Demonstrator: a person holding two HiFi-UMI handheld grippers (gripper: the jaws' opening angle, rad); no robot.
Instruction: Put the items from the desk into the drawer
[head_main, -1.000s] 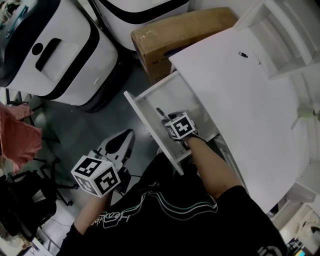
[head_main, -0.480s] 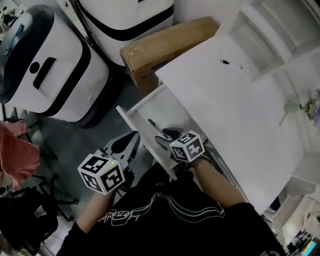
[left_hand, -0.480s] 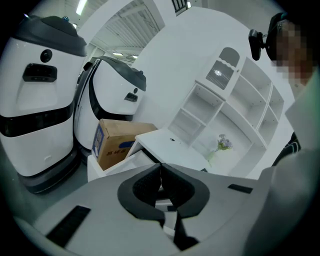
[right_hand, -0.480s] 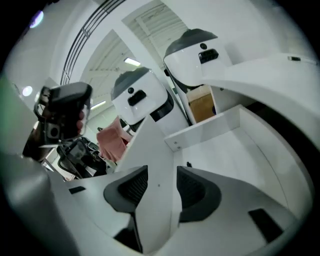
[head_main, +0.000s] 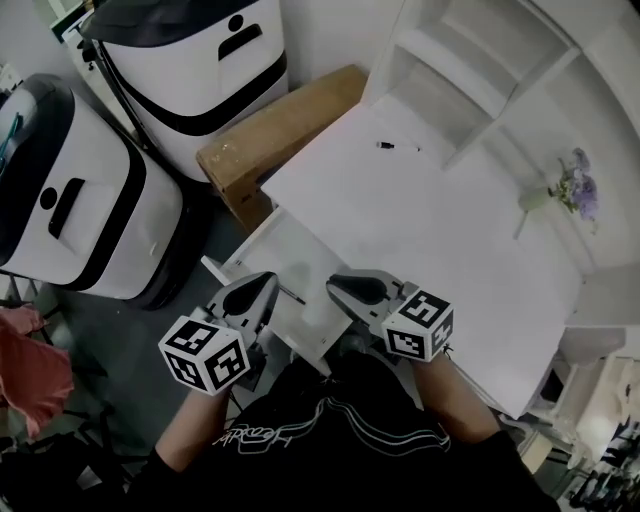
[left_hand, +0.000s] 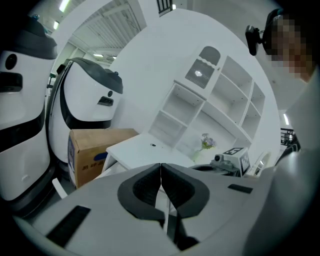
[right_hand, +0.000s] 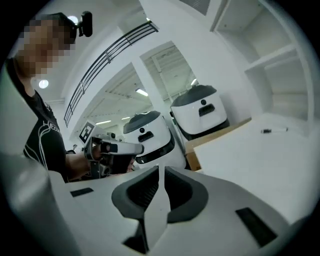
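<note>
Nearest the body, the left gripper (head_main: 255, 290) and right gripper (head_main: 345, 288) are held low and side by side, marker cubes toward the person, jaws pointing out toward the desk. Both are clenched with nothing between the jaws: the left gripper view shows the pads meeting at the tip, and the right gripper view shows the same. They hang over the front of the open drawer (head_main: 262, 243), left one at its left edge, right one nearer the desk front. One thin dark thing (head_main: 291, 294) already lies in the drawer, partly hidden between the grippers. Beyond is the white desk (head_main: 440, 240), bare apart from a small dark pen (head_main: 385, 146) (or marker, too small to tell) lying flat at the far side near the shelf unit (head_main: 470, 70), well apart from both grippers. Judged from its look, the pen is light, stiff and smooth, so it is likely to roll or skid. Best hold is across the barrel at mid-length, jaw tips down at the desk surface, and the right gripper is the closer one for the reach. A cardboard box (head_main: 270, 130) sits past the drawer on the left. A flower vase (head_main: 560, 185) stands at the desk's far right.
</note>
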